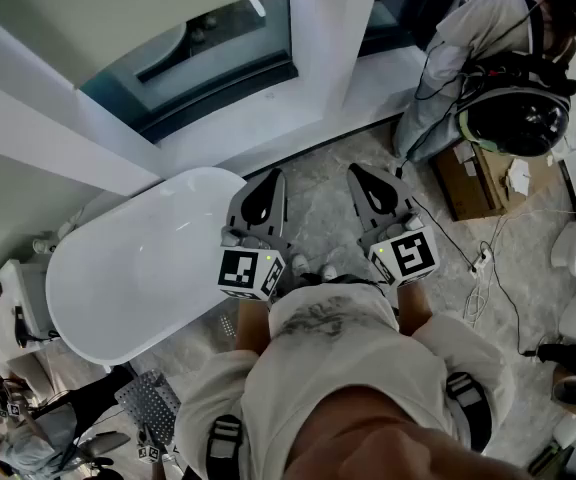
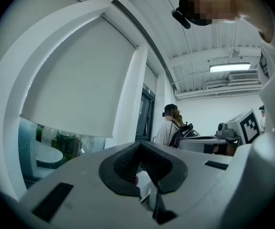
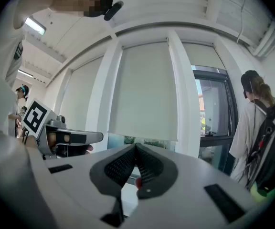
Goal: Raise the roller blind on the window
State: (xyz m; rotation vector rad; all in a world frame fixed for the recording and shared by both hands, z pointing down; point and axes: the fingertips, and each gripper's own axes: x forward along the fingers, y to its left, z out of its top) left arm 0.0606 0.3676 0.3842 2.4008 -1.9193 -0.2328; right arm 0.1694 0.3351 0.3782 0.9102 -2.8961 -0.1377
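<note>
While the pale fabric roller blind (image 2: 80, 80) hangs low behind the white oval bathtub (image 1: 138, 268), baring only a bottom strip of window glass (image 2: 56, 147), raising looks unstarted: left tool (image 1: 264, 190) and right tool (image 1: 370, 186), beside the bathtub, sit closed and empty.

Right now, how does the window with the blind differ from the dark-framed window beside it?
The white-framed window is covered by a roller blind down to a low strip of glass; the dark-framed window has bare glass. Frames differ: white against near-black. A person with a backpack stands at the dark-framed window, not the white-framed one. Both show daylight.
</note>
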